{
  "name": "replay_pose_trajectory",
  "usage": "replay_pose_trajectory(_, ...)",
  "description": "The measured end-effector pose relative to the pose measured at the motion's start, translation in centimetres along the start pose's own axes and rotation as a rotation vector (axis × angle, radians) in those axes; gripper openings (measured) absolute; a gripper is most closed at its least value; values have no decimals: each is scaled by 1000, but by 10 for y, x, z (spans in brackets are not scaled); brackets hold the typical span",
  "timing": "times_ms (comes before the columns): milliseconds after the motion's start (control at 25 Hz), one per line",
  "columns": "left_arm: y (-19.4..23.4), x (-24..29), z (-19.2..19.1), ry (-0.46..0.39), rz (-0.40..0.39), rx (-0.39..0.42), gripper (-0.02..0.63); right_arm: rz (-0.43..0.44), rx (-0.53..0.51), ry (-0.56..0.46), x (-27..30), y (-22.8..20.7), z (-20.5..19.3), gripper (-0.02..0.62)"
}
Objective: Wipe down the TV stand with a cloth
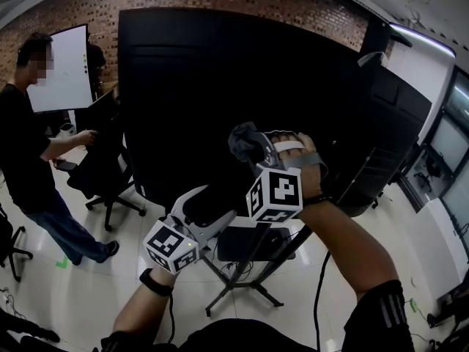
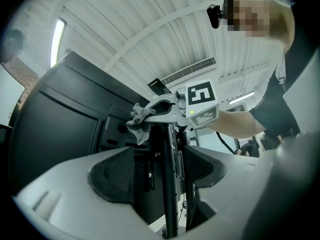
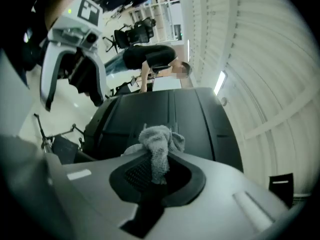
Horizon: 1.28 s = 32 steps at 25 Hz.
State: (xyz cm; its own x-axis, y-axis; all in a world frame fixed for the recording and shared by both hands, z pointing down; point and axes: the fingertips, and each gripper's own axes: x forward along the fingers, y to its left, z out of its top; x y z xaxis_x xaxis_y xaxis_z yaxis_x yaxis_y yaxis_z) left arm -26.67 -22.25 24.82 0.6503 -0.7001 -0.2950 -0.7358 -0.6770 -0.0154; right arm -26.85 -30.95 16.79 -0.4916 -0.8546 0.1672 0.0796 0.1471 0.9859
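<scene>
The big black TV (image 1: 242,101) shows its back and stands on a dark stand with splayed legs (image 1: 242,284). My right gripper (image 1: 248,144) is raised against the TV's back, shut on a crumpled grey cloth (image 1: 239,139); in the right gripper view the cloth (image 3: 159,146) bulges out between the pads. My left gripper (image 1: 209,205) is lower, by the stand's shelf (image 1: 253,242), and open. In the left gripper view the stand's black pole (image 2: 170,194) rises between the spread pads (image 2: 112,176), and the cloth (image 2: 140,120) hangs above it.
A person in black (image 1: 26,152) stands at the left beside an office chair (image 1: 102,171) and a whiteboard (image 1: 62,68). Another dark cabinet (image 1: 392,130) is at the right. A cable (image 1: 319,284) trails on the pale floor.
</scene>
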Motion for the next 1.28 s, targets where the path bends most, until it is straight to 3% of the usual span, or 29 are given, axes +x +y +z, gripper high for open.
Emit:
replay_pose_trajectory(160,12,-19,2,5,47,3,337,59,56,-93,14,17,38,35)
replay_pose_trajectory(400,20,-37,-4,15,92,-1,337,50,-67,-63,49,37,55,35)
replay_pose_trajectory(680,23,-42,-10,28,99,-10,337,44,-180,46,65,53,23,35)
replay_pose_trajectory(1040,-2,-10,-15,36,18,-24,337,54,-199,165,41,58,-38,35)
replay_pose_trajectory(1280,-13,10,-24,38,-27,-27,337,52,-200,193,34,60,-60,35)
